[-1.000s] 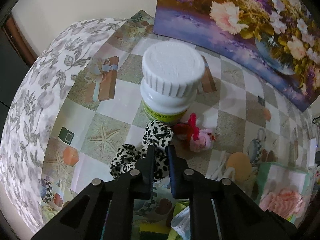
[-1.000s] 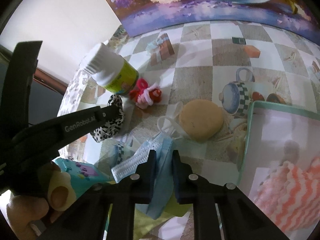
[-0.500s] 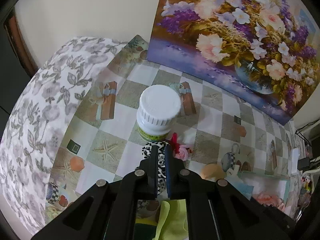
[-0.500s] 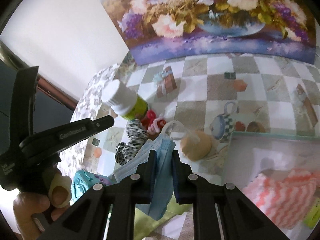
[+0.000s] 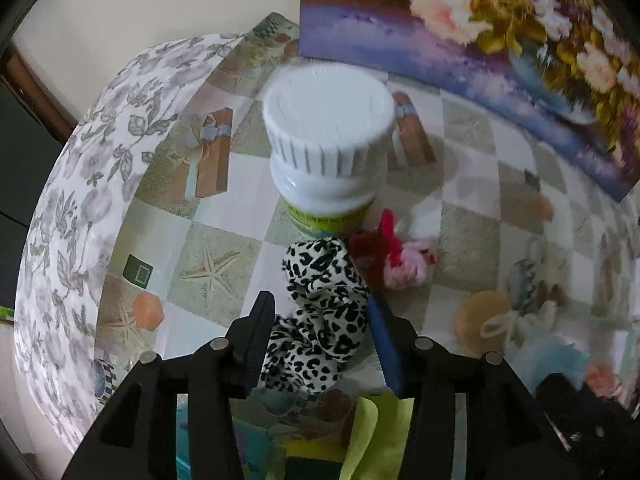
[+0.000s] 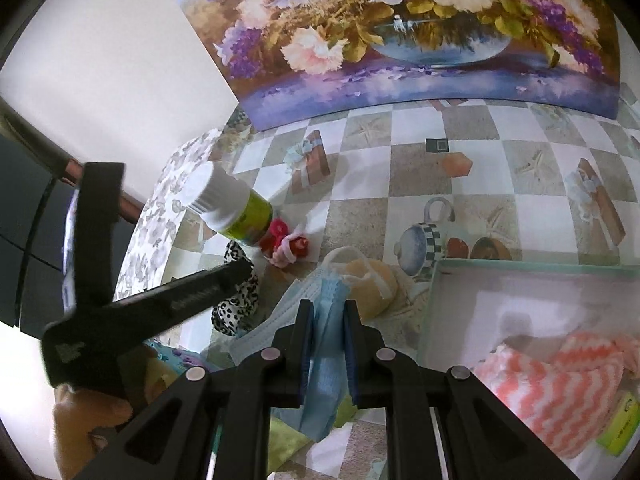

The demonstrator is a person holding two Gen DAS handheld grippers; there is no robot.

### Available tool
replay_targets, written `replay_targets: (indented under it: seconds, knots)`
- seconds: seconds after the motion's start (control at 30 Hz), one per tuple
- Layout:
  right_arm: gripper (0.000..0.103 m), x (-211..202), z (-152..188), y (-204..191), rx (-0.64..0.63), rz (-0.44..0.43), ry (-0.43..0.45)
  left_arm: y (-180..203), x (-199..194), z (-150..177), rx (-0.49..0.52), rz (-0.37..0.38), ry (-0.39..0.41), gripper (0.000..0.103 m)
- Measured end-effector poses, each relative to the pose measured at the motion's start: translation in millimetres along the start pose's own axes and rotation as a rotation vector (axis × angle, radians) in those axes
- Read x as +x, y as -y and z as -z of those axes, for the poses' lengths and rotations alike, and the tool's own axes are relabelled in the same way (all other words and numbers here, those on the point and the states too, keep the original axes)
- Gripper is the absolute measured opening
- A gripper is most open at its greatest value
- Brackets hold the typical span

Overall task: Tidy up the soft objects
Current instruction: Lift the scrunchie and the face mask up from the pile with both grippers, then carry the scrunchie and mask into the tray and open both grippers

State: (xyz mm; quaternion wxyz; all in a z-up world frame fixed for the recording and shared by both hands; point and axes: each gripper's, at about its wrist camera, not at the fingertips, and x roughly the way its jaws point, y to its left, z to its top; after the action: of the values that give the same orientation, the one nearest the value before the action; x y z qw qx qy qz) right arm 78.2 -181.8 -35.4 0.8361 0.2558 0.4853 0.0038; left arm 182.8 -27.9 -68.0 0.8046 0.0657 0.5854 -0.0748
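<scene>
Leopard-print fabric, black spots on white: that's the scrunchie, lying on the checked tablecloth right between the fingers of the left gripper, whose jaws are opening around it, pads clear of the cloth on both sides. Just beyond it stands a white-capped bottle with a green label, and beside that a small red and pink hair tie. Over on the other side, the right gripper is clamped on a light blue face mask, which hangs down between the pads, one ear loop draped over a tan round sponge. To the right sits a pale green tray holding an orange and white zigzag cloth. A flower painting leans at the back of the table. Yellow-green cloth shows under the left gripper.
</scene>
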Motion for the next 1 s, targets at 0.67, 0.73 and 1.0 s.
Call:
replay_targets:
  seconds: [0.67,0.73,1.0]
  knots:
    - [0.015,-13,2,8,0.022,0.016,-0.005,1,-29,4,-0.034,0.088,0.025,0.017]
    - [0.015,-21,3,11,0.030,0.022,0.001,1,-40,6,-0.035,0.100,0.040,0.017]
    - [0.015,-73,10,29,0.064,0.066,0.055,14,-102,18,0.025,0.121,0.136,0.017]
